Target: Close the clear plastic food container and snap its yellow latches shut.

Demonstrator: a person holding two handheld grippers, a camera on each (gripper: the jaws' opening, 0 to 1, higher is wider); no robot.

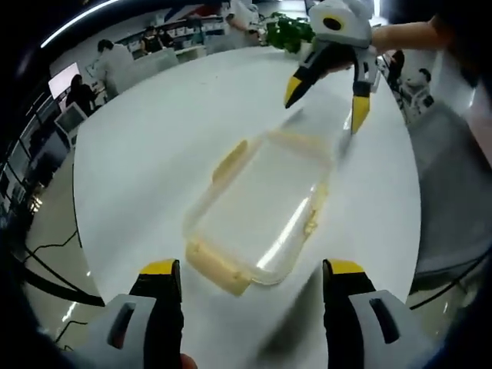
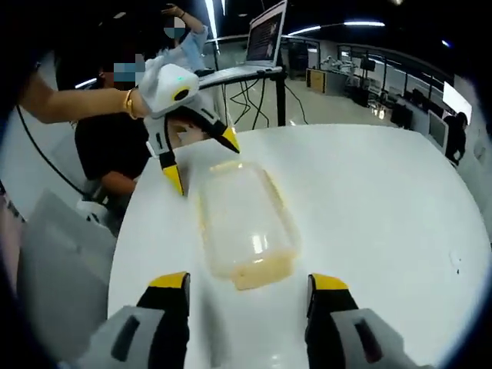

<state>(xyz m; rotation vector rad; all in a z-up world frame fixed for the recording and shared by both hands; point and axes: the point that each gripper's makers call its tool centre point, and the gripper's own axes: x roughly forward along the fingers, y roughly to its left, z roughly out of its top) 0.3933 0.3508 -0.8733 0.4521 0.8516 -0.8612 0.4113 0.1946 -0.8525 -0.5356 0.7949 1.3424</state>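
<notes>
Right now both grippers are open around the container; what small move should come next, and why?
Probably lower the left gripper onto the near yellow latch of the clear plastic food container and press. The lid appears seated, both grippers are open and empty, and the right gripper faces the opposite end latch.

we hold the left gripper [image 1: 251, 280] and the right gripper [image 2: 248, 290] facing each other, jaws spread wide, arms extended.

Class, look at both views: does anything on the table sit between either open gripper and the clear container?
Nothing visible does. Bare white table lies between the left gripper and the container, and likewise for the right gripper.
</notes>
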